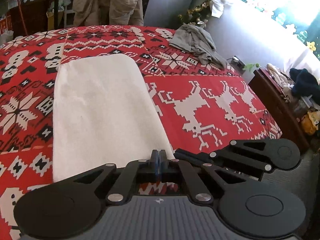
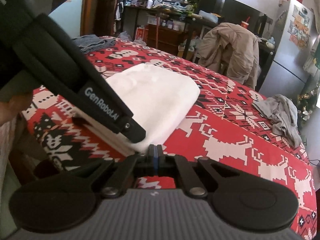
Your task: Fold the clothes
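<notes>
the white cloth lies folded into a long, smooth rectangle with rounded far corners, flat on the red patterned bedspread; from the right wrist view its near edge shows several stacked layers. the left hand-held gripper sits at the cloth's near right corner with its jaws closed together, nothing visibly between them. the right hand-held gripper is closed too, just beside that same corner. beyond the cloth, near the bedspread's far right edge, lies a crumpled grey garment. behind the bed, a beige jacket hangs over a chair.
</notes>
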A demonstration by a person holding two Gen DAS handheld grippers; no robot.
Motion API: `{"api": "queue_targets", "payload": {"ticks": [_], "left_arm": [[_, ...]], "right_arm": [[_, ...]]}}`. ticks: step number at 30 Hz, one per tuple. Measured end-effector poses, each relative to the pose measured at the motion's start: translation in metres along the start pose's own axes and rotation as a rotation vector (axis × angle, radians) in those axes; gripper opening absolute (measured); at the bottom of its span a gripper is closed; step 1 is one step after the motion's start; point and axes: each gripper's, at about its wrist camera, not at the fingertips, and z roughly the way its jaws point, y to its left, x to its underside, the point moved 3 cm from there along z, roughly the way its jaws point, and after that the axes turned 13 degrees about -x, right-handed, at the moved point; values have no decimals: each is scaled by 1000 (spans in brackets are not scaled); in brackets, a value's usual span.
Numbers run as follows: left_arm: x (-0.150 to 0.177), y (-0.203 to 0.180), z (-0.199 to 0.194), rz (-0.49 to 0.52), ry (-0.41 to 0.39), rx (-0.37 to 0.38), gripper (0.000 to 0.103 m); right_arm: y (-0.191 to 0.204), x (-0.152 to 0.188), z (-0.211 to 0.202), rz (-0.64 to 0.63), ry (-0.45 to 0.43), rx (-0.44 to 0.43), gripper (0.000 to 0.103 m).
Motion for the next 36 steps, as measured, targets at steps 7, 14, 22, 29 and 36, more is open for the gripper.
{"api": "queue_targets", "payload": {"ticks": [7, 14, 22, 29, 36], "left_arm": [[0, 6, -21, -6, -35, -7, 1], [-30, 24, -33, -27, -104, -22, 1], [-92, 45, 20, -40, -100, -22, 1], [-137, 65, 73, -65, 57, -33, 1], [-172, 70, 67, -151, 188, -58, 1]], "right_arm": [[-5, -1, -26, 50, -23, 5, 0], [-29, -9, -40, 192, -56, 26, 1], [-81, -45, -10, 283, -85, 39, 6], [-149, -77, 71, 280, 61, -21, 6], [-178, -106, 85, 399, 174, -63, 6]]}}
